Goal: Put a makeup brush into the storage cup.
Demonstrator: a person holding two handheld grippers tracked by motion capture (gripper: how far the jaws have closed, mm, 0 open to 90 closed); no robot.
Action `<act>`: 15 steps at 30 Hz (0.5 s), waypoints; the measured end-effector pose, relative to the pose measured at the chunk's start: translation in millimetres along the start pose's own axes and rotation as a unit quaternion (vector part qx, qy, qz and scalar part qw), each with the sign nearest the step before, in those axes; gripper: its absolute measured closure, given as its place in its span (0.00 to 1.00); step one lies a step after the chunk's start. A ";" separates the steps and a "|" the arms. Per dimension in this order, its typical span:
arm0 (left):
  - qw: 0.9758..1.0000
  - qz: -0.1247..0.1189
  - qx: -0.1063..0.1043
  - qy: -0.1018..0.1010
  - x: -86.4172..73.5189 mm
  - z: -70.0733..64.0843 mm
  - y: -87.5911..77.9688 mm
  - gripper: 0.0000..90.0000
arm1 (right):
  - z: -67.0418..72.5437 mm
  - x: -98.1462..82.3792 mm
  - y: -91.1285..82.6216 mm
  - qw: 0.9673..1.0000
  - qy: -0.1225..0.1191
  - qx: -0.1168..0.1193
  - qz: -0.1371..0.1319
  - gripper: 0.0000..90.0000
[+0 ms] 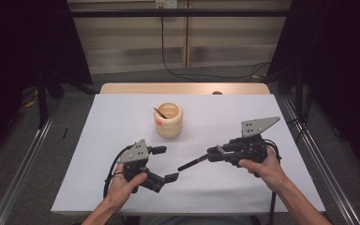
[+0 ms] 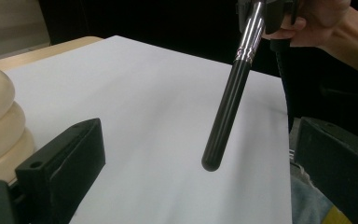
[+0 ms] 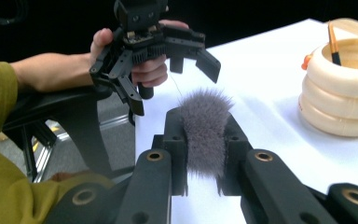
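1. Brush (image 1: pixel 198 161) hangs level above the tabletop (image 1: pixel 98 187), gripped at its bristle end by the right gripper (image 1: pixel 215 153); in the right gripper view the grey bristles (image 3: pixel 205 130) sit squeezed between the two black fingers (image 3: pixel 175 135), which are nearly closed on them; the dark handle (image 2: pixel 226 116) points out toward the left gripper (image 1: pixel 165 163).
2. Left gripper is just beside the handle's free tip; its fingers (image 1: pixel 158 150) stand spread wide and hold nothing; the handle end hangs between them without touching either pad, as the left gripper view shows.
3. Step in hand, as I judge it: a handover has come off, the left side has let go and the right side alone carries the brush.
4. Beyond both hands stands the ribbed cream holder (image 1: pixel 169 120), upright near the tabletop's middle, with another brush (image 1: pixel 160 113) leaning inside it.
5. Next move likely calls for carrying the brush to the holder, tipping it handle-down over the open mouth, and only then easing the fingers apart; the handle must clear the rim.
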State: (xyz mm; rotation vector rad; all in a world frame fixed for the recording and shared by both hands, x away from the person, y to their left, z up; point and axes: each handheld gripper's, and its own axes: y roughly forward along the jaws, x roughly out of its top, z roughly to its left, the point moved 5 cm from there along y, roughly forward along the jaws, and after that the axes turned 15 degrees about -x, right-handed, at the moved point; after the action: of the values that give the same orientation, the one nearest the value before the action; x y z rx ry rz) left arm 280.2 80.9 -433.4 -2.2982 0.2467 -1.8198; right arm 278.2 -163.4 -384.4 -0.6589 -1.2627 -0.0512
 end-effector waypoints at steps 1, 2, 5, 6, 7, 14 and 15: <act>1.000 0.001 0.000 0.000 0.0 0.0 0.0 0.02 | -0.3 -0.2 1.0 1.000 -0.002 -0.001 0.006 0.86; 1.000 0.002 0.000 0.000 0.0 0.2 0.2 0.02 | -0.5 -0.7 1.8 1.000 -0.004 -0.003 0.014 0.86; 1.000 0.005 0.003 0.003 -0.4 0.5 1.2 0.02 | -1.1 -1.3 3.8 1.000 -0.006 -0.004 0.030 0.86; 1.000 0.005 0.003 0.002 -0.5 0.5 1.7 0.02 | -1.2 -1.2 4.4 0.999 -0.006 -0.005 0.035 0.86; 1.000 0.005 0.001 0.002 -0.5 0.2 2.2 0.02 | -1.1 -1.1 4.9 0.999 -0.008 -0.003 0.039 0.86; 1.000 0.010 -0.004 0.003 -0.9 -0.4 5.3 0.03 | 0.8 4.0 7.1 0.997 -0.023 0.000 0.076 0.86; 1.000 0.009 -0.003 0.005 -0.8 -0.6 6.4 0.03 | 1.1 4.8 7.8 0.996 -0.026 -0.001 0.083 0.86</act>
State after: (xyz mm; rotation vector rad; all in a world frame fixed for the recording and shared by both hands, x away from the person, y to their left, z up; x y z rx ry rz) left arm 279.4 74.9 -435.6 -2.2847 0.2743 -1.8239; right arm 281.8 -155.0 -383.3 -0.7695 -1.2527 0.1023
